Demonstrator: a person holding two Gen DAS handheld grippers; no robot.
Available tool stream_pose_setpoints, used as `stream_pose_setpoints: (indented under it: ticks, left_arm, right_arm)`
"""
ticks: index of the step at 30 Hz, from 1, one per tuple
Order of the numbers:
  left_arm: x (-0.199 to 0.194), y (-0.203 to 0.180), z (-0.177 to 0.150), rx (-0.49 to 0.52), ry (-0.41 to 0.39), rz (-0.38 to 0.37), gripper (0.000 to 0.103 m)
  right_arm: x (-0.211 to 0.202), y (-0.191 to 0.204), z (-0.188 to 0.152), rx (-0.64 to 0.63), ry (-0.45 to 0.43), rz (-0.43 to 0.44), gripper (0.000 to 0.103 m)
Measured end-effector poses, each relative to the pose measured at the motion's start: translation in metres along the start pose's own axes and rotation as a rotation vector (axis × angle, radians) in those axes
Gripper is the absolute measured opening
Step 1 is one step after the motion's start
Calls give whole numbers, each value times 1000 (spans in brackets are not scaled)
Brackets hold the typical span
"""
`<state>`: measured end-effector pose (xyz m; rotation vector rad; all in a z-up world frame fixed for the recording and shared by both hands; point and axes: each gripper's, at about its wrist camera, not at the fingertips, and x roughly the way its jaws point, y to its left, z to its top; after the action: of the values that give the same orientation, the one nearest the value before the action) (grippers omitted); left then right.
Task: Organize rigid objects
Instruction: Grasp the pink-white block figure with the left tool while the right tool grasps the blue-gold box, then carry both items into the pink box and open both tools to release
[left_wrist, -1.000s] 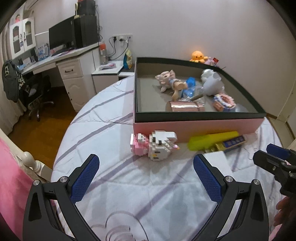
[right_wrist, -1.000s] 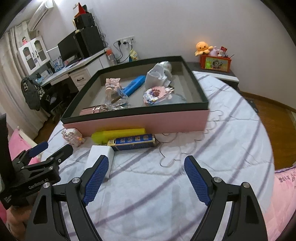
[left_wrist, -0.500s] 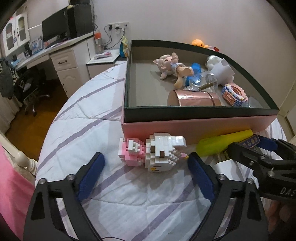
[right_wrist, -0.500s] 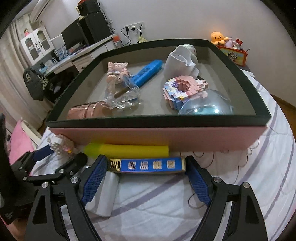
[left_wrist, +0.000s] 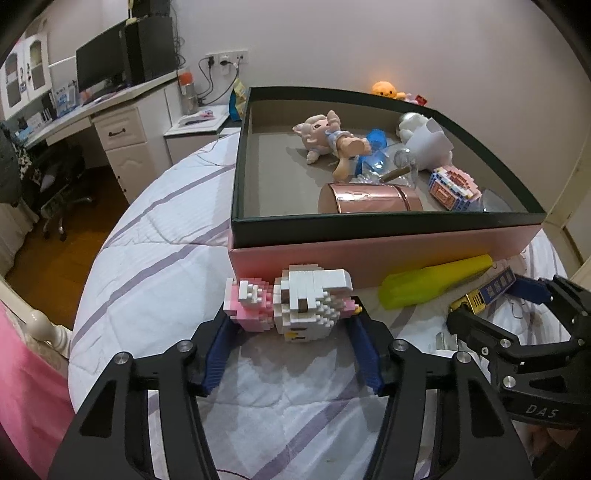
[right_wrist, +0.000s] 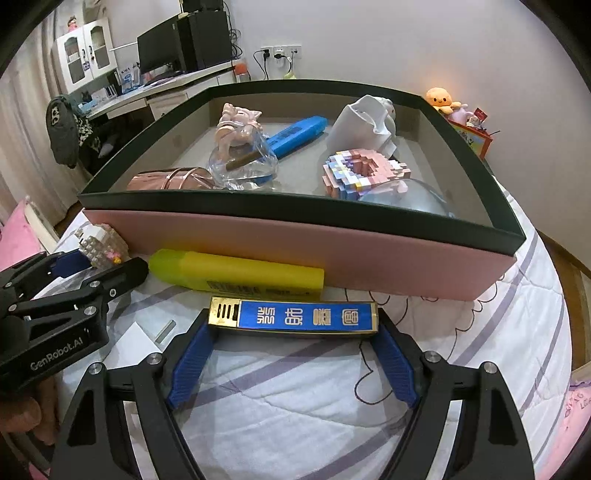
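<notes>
A pink and white block figure (left_wrist: 291, 304) lies on the bed in front of the pink box (left_wrist: 369, 254). My left gripper (left_wrist: 291, 332) is open with its blue fingers on either side of the figure. A blue and gold harmonica (right_wrist: 293, 316) lies in front of a yellow marker (right_wrist: 236, 273). My right gripper (right_wrist: 293, 343) is open with its fingers at the harmonica's two ends. The figure (right_wrist: 99, 245) and left gripper (right_wrist: 70, 280) show at the left of the right wrist view. The harmonica (left_wrist: 484, 293) and right gripper (left_wrist: 524, 306) show in the left wrist view.
The box (right_wrist: 295, 251) has a dark green rim and holds a doll (left_wrist: 325, 138), a blue marker (right_wrist: 295, 134), a rose-gold tin (left_wrist: 369, 197), a block donut (right_wrist: 364, 171), glass pieces and a white figure. A white card (right_wrist: 135, 338) lies on the quilt. A desk (left_wrist: 110, 122) stands far left.
Both grippers moved forward and down. The left fingers narrowed around the block figure; the right fingers came up to the harmonica's ends.
</notes>
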<state>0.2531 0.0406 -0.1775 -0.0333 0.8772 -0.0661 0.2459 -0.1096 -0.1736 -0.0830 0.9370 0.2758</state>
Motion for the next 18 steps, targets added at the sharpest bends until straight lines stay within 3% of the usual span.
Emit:
stream_pose_setpoints:
  ticks: [18]
  left_arm:
    - [-54, -10, 7, 12, -84, -33, 59]
  right_arm:
    - [-45, -20, 3, 69, -75, 54, 83]
